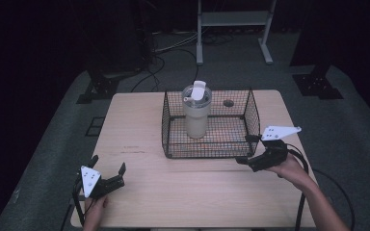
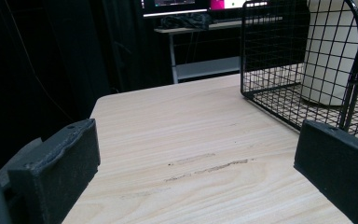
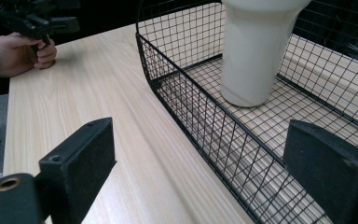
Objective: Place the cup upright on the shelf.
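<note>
A black wire basket [image 1: 212,155] stands on the far middle of the wooden table [image 1: 139,130]. Upright inside it is a cream tumbler [image 1: 196,115] with a lid and a raised flap. My left gripper [image 1: 109,163] rests near the table's front left corner, open and holding nothing. In the left gripper view, the basket [image 2: 298,60] and tumbler [image 2: 326,56] lie ahead to the right of that gripper [image 2: 198,149]. My right gripper [image 1: 244,149] sits just outside the basket's front right corner, open, with bare space between its jaws. The right gripper view [image 3: 200,158] looks along the basket wall [image 3: 191,107] toward the tumbler [image 3: 254,51].
A white-framed stand [image 1: 231,19] and cables [image 1: 168,48] lie on the floor beyond the table. Dark stand bases [image 1: 99,89] [image 1: 318,84] flank the far corners. A small round hole [image 1: 229,103] marks the tabletop behind the basket. A hand [image 3: 14,53] grips the left gripper [image 3: 37,21].
</note>
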`<state>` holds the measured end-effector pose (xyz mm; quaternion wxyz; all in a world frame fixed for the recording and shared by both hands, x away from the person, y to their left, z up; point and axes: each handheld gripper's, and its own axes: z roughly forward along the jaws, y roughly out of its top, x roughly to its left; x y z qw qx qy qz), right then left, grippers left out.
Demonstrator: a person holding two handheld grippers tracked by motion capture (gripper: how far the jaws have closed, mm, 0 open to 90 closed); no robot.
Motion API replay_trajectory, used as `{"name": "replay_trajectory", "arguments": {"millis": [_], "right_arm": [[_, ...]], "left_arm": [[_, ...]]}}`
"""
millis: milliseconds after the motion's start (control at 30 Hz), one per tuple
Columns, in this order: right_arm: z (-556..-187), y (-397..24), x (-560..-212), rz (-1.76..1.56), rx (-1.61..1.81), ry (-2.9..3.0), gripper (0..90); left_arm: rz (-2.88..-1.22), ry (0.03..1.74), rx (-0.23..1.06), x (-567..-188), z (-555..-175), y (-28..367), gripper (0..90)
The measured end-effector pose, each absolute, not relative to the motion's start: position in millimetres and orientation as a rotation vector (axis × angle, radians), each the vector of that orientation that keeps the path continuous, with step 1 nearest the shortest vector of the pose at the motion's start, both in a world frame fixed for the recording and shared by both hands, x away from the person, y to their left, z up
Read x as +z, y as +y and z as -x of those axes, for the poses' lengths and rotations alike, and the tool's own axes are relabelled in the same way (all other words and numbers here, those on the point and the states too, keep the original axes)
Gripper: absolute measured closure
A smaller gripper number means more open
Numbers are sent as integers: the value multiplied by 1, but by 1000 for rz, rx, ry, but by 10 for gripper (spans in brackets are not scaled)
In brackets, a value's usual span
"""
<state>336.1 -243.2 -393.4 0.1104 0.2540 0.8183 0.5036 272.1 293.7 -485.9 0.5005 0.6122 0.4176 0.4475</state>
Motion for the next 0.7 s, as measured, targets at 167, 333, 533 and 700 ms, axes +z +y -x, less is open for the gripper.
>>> {"name": "replay_trajectory", "arguments": {"millis": [167,333,533,700], "right_arm": [[-329,-248,-397,-754,1487,2402,86],[-323,-252,-401,-752,1493,2400,86],[-314,-255,-407,-753,1496,2405,86],[-308,-260,-412,-763,1496,2402,86]], "left_arm": [[-1482,1001,1084,-486,-272,293,0],[-1480,1006,1083,-486,-272,293,0],[-1478,1004,1084,-486,-272,293,0],[-1478,1005,1084,-486,-272,293,0]]}}
